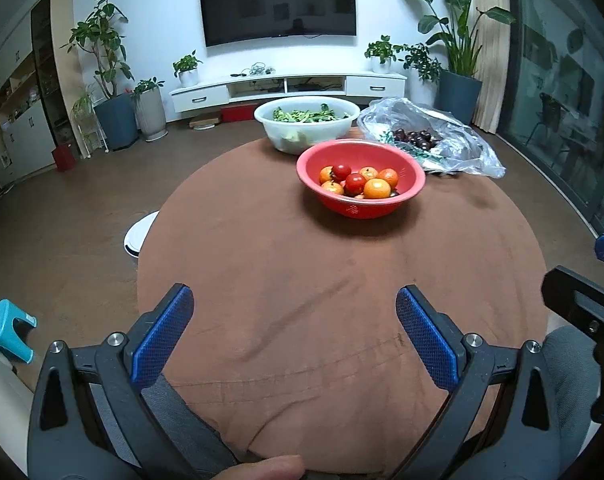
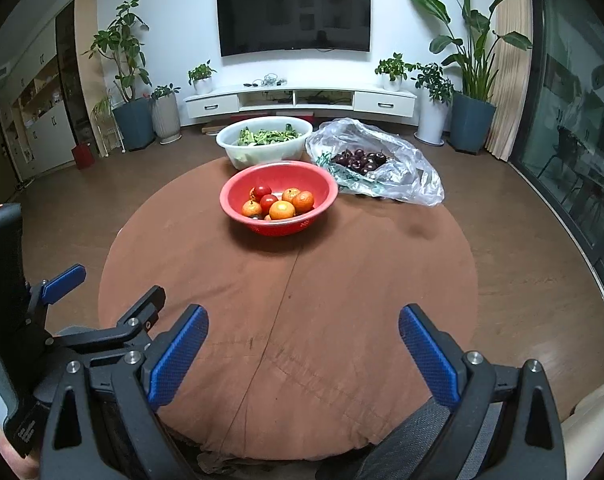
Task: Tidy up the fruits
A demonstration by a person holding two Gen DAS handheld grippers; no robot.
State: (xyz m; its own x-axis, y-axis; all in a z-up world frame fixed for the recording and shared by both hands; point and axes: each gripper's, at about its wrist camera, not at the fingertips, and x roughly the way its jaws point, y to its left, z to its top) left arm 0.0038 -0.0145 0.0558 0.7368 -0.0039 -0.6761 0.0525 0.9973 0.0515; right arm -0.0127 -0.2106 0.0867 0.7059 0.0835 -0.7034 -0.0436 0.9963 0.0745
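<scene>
From the left wrist view, the left tongs (image 1: 294, 334) hang released over the near edge of the round brown-clothed surface (image 1: 262, 280), blue pads wide apart with nothing between them; toward the far edge sits a red bowl (image 1: 405, 194) holding orange citrus fruits (image 1: 377, 189) and a few red tomatoes (image 1: 355, 183); just behind it stands a white basin (image 1: 333, 128) filled with green vegetables (image 1: 305, 115); to the right of the basin, at the far right edge, lies a crumpled clear plastic bag (image 1: 461, 148) open around dark cherries (image 1: 417, 138); part of the right tongs shows at the frame's right side. From the right wrist view, the right tongs (image 2: 303, 340) are likewise released and empty above the near edge; the red bowl (image 2: 238, 204) with its citrus (image 2: 282, 210) and tomatoes (image 2: 262, 191) lies straight ahead, the white basin (image 2: 262, 154) of greens (image 2: 268, 136) touching or nearly touching its back rim, the bag (image 2: 413, 180) of cherries (image 2: 359, 161) just beside both on the right; the left tongs (image 2: 106, 284) appear at the left, open.
</scene>
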